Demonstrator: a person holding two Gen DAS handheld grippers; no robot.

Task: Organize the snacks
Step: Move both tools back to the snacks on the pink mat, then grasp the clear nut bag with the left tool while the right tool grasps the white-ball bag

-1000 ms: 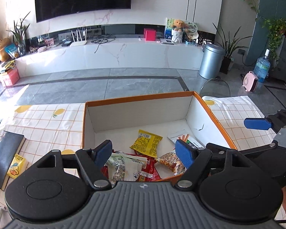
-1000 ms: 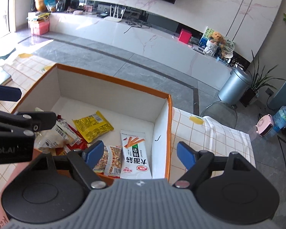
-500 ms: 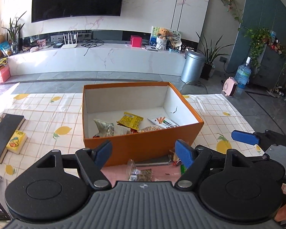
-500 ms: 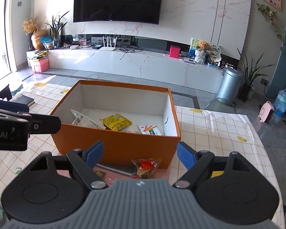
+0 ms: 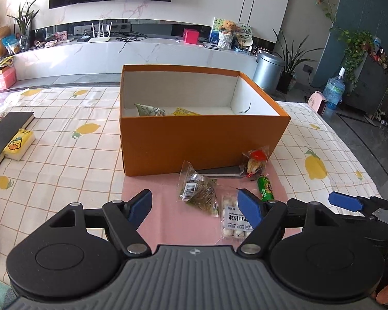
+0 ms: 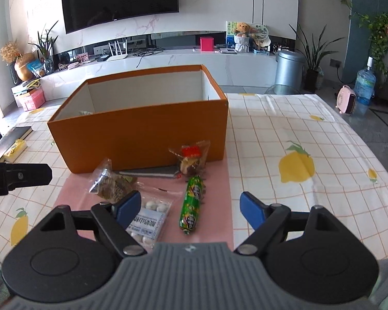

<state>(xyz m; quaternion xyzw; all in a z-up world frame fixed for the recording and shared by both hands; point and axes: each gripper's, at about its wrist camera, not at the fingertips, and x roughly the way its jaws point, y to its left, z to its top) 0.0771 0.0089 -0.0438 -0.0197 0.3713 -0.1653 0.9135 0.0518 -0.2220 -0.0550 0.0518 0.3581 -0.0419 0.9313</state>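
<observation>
Box: the orange box (image 5: 201,139) sits open on the table, already holding a few packets, so it reads as the collecting point.
Loose snacks: the green sausage stick (image 6: 191,204), white candy pack (image 6: 148,217), dark clear packet (image 5: 198,191) and red-topped packet (image 5: 253,161) lie on the pink mat (image 5: 168,222) just before the box, within reach.
Left gripper (image 5: 195,208): tilted down over the mat, jaws wide, nothing held.
Right gripper (image 6: 188,206): tilted down, jaws wide and empty, the sausage stick lying between them.

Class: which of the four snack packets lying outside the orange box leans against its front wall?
The clear packet with the red label; the other three lie flat on the pink mat.
</observation>
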